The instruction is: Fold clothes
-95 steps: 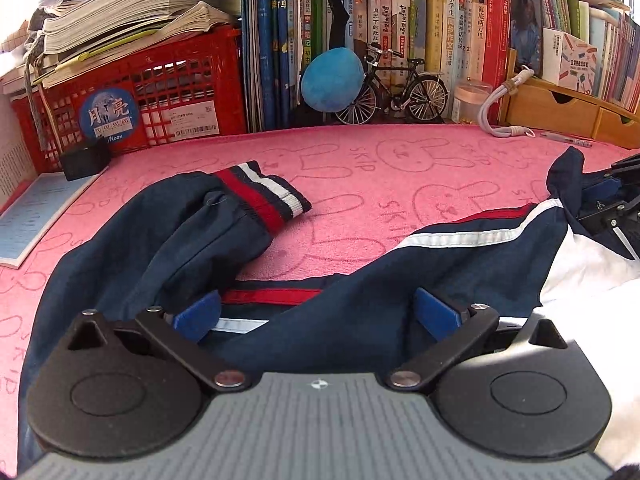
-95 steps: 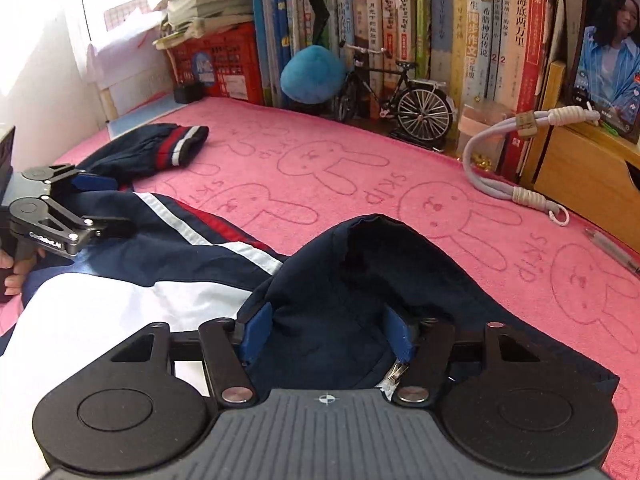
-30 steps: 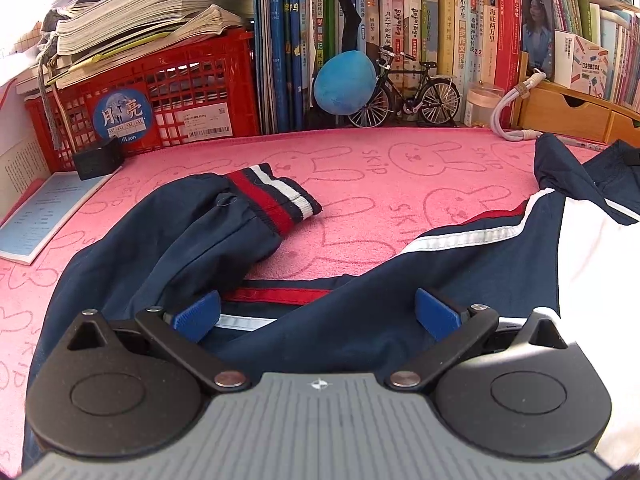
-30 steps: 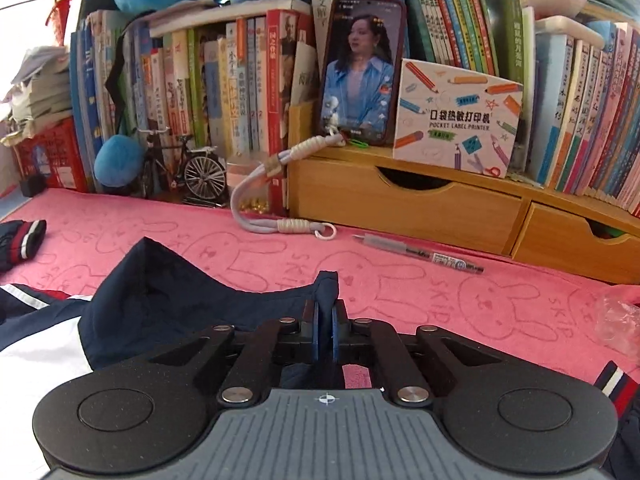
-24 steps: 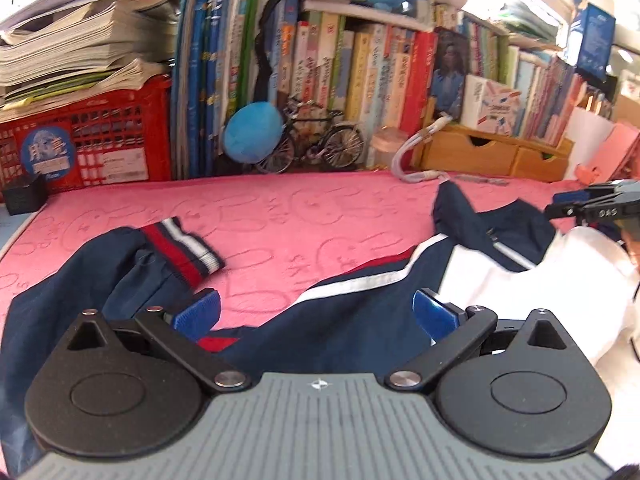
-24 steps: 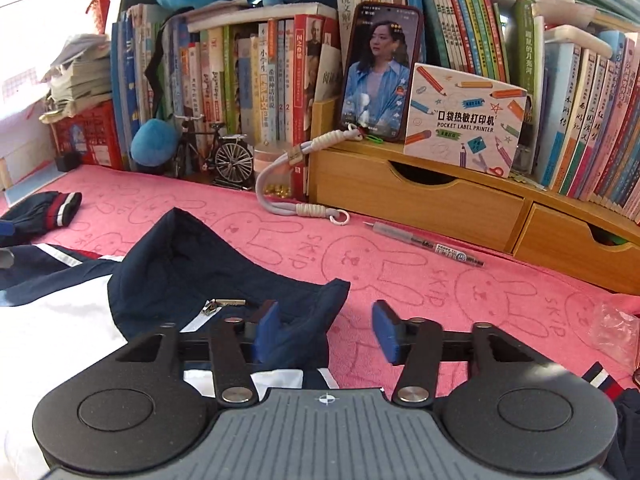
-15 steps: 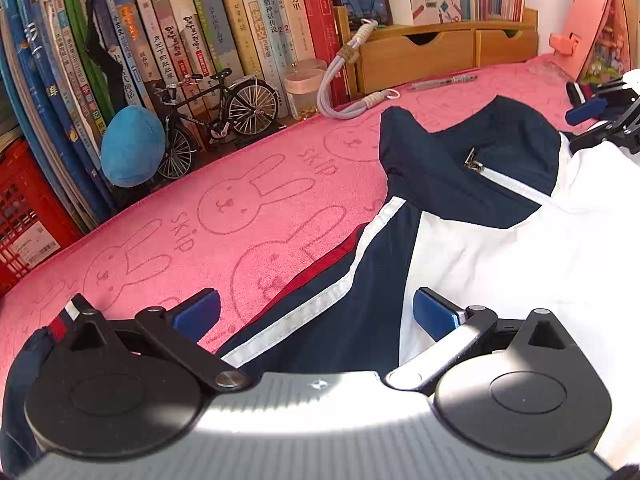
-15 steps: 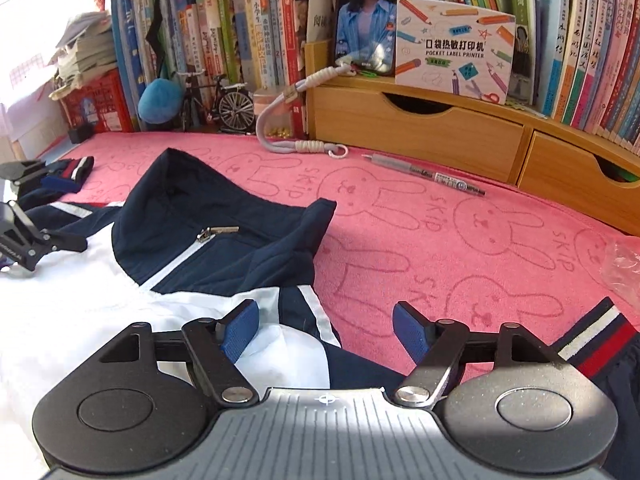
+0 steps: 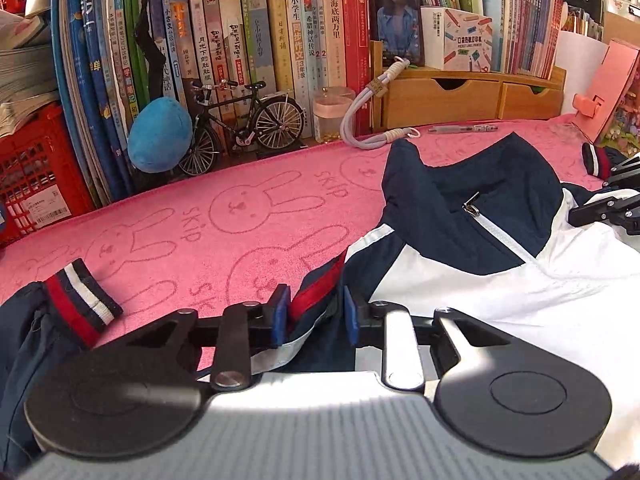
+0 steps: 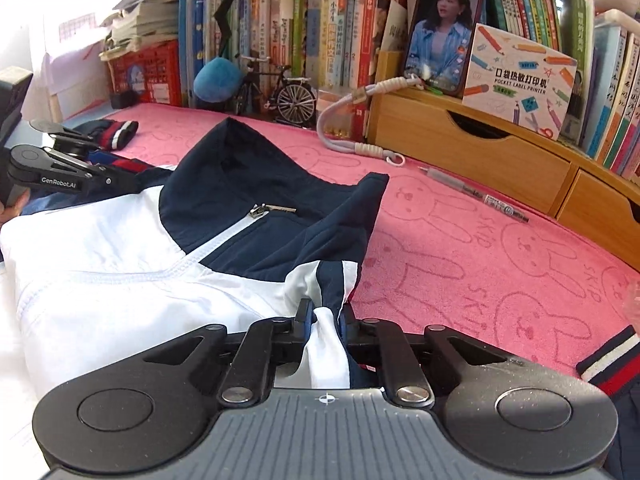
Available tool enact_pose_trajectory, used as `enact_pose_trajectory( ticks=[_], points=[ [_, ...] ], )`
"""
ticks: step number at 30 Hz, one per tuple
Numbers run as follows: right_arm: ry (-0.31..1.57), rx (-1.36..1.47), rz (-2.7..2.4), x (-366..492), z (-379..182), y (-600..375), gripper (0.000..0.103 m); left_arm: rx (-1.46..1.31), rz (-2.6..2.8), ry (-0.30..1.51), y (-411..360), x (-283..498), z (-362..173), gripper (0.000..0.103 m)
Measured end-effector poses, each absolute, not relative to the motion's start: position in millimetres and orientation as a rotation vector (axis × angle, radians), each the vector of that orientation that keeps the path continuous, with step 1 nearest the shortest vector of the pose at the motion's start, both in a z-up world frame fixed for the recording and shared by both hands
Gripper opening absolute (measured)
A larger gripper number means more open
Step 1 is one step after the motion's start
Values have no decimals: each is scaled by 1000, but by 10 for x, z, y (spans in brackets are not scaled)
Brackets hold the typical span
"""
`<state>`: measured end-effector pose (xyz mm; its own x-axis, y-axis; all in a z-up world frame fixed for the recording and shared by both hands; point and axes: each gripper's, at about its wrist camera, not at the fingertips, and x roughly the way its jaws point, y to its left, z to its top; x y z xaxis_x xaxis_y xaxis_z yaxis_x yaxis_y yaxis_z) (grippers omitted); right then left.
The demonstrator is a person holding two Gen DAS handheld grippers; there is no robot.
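Jacket [image 10: 132, 264], navy and white, lies spread front-up on the pink towel [image 10: 460, 248], collar toward the books [image 9: 256, 44]. My left gripper [image 9: 312, 312] has its blue pads partly closed around the red-striped shoulder seam; fabric fills the gap, though I cannot confirm a firm pinch. My right gripper [image 10: 324, 320] is clamped on a bunched fold of white and navy cloth at the opposite shoulder. One striped cuff [image 9: 82, 300] rests just beside my left gripper. A pen [image 10: 476, 196] lies near the wooden drawers [image 10: 480, 156].

Smooth, faintly shiny jacket [image 10: 120, 264] cloth lies on a nubby pink towel [image 10: 460, 248] (matt terry).
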<state>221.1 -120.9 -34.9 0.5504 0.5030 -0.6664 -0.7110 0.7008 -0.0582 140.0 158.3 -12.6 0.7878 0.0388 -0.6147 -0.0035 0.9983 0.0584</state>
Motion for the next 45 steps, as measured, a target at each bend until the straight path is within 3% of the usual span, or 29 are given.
enact_pose_trajectory(
  ticks=[3, 8, 14, 17, 19, 20, 23, 25, 27, 39, 45],
  points=[
    [599, -349, 680, 2337, -236, -1107, 11, 33, 96, 610, 1733, 1475, -10, 13],
    [513, -431, 615, 2646, -209, -797, 11, -68, 130, 558, 2017, 1626, 110, 14],
    [559, -499, 572, 2961, -536, -544, 14, -6, 169, 579, 2038, 1669, 10, 17],
    [561, -464, 544, 3070, -605, -536, 31, -59, 224, 606, 2145, 1735, -47, 17],
    [544, -437, 510, 3042, -509, -613, 53, -92, 256, 616, 2207, 1751, -64, 17],
    [533, -423, 492, 3017, -450, -663, 59, -104, 249, 605, 2213, 1697, -41, 19],
    [462, -348, 526, 2771, -197, -1006, 74, -110, 205, 568, 2171, 1468, 55, 32],
    [431, -301, 549, 2548, -54, -1280, 79, -89, 186, 550, 2088, 1253, 130, 56],
    [418, -275, 558, 2277, 32, -1535, 79, -83, 171, 534, 2002, 1003, 177, 73],
    [480, -183, 622, 783, 19, -2369, 79, -341, 52, 616, 1648, -375, 133, 86],
    [537, -92, 625, 293, 5, -2717, 79, -443, -11, 715, 1530, -553, -73, 90]
  ],
)
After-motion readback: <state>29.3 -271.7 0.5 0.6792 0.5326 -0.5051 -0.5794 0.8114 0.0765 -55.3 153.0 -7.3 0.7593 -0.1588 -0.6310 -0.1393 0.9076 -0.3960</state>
